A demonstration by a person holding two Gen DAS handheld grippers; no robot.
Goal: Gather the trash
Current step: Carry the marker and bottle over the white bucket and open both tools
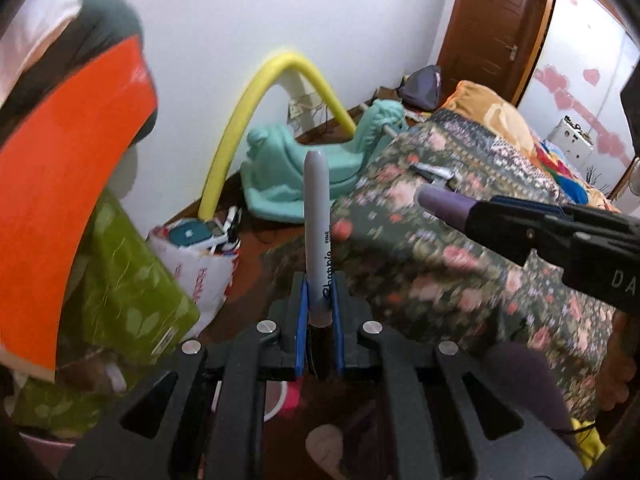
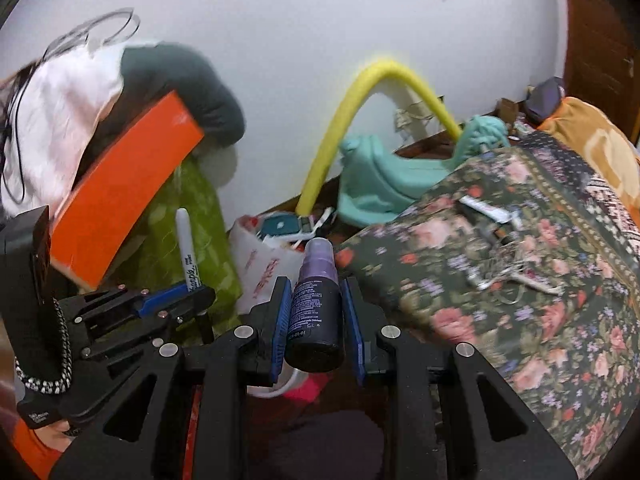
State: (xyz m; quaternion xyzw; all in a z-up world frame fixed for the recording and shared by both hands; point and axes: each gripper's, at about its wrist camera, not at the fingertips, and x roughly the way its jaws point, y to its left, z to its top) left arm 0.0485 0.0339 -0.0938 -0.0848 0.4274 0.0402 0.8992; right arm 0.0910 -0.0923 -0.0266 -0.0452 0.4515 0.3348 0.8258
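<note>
1. In the left wrist view you are angling the left tool (image 1: 320, 320) downward at bottom centre, its blue pads clenched on a grey Sharpie marker (image 1: 317, 216) that is standing upright to mid-frame.
2. The marker's barrel is showing "Sharpie" with "FINE" above it.
3. In the right wrist view you are tilting the right tool (image 2: 318, 320) downward the same way at bottom centre, its pads grasping a dark purple spray bottle (image 2: 316, 300) with the cap pointing up.
4. The bottle's label print is too small to read; a code on its base looks like "10-10" but is unclear.
5. Each tool is appearing in the other's view: the right one at right in the left view, the left one at lower left in the right view.
6. A white plastic bag (image 2: 260, 264) with red lettering, unreadable, is sitting on the floor beside the floral bed (image 2: 500, 280).
</note>
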